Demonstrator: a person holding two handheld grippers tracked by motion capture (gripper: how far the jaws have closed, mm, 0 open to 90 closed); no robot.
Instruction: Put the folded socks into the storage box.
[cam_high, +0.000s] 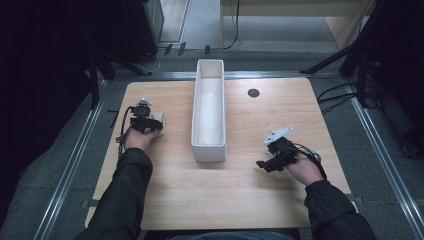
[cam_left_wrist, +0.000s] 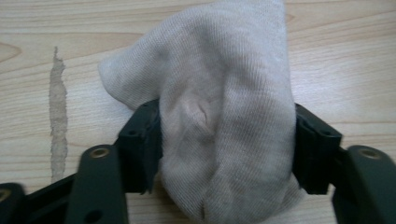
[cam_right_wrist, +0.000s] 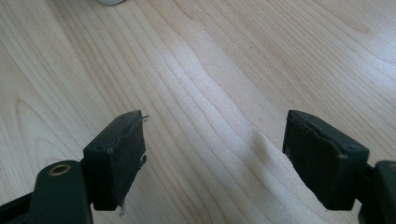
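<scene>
Evidently mid-pickup: the left gripper (cam_left_wrist: 224, 154) clamps a cream knitted sock (cam_left_wrist: 215, 102); the right gripper (cam_right_wrist: 215, 158) gapes empty; lifting toward the long white rectangular bin (cam_high: 209, 145) seems next.

A long white bin (cam_high: 208, 145) stands mid-table (cam_high: 260, 190), a black grommet (cam_high: 253, 93) nearby.

Setting: lab-type recording station, not a home.
Light wood table (cam_high: 280, 200) stands on grey carpet (cam_high: 45, 175) inside metal floor rails (cam_high: 75, 155); black stand legs (cam_high: 345, 52) and loose cables (cam_high: 340, 95) around it, dark surroundings, a plain white bin (cam_high: 209, 115) mid-table.
</scene>
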